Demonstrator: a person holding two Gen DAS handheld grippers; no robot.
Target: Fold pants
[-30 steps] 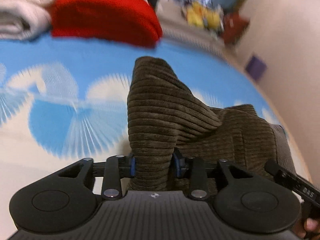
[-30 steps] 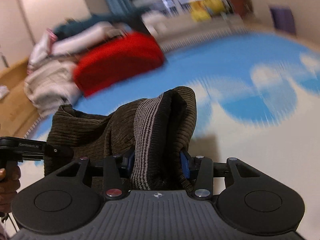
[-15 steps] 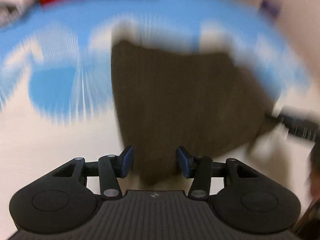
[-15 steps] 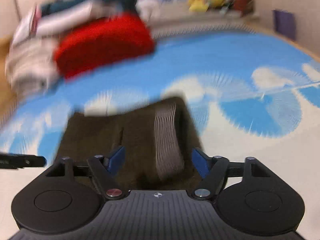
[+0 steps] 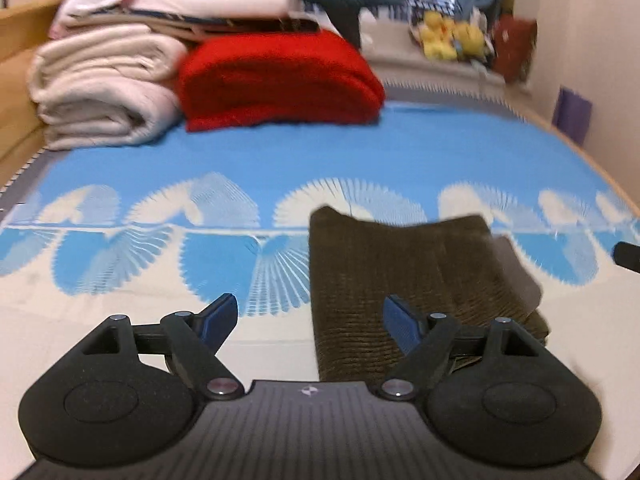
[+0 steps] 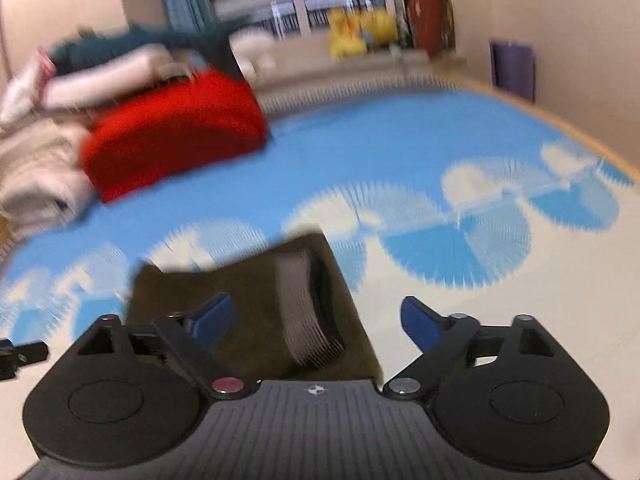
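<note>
My left gripper (image 5: pixel 307 316) stands wide apart, its jaws having just been opening, and it has hold of nothing. The dark brown corduroy pants (image 5: pixel 412 280) lie folded into a flat block on the blue and cream patterned bed cover (image 5: pixel 280 160), ahead of this gripper and off to its right; the near left corner of the cloth shows through the gap, below the blue pads (image 5: pixel 218 316), which do not press on it.

My right gripper (image 6: pixel 316 322) is likewise spread wide and empty, its jaws having just been opening too. From this wrist the pants (image 6: pixel 248 292) sit ahead and to the left, with their grey striped waistband (image 6: pixel 304 304) turned up on top, under the gap between the blue fingers (image 6: pixel 420 324).

Farther back on the bed lie a folded red blanket (image 5: pixel 276 80) and a stack of cream bedding (image 5: pixel 104 88).
</note>
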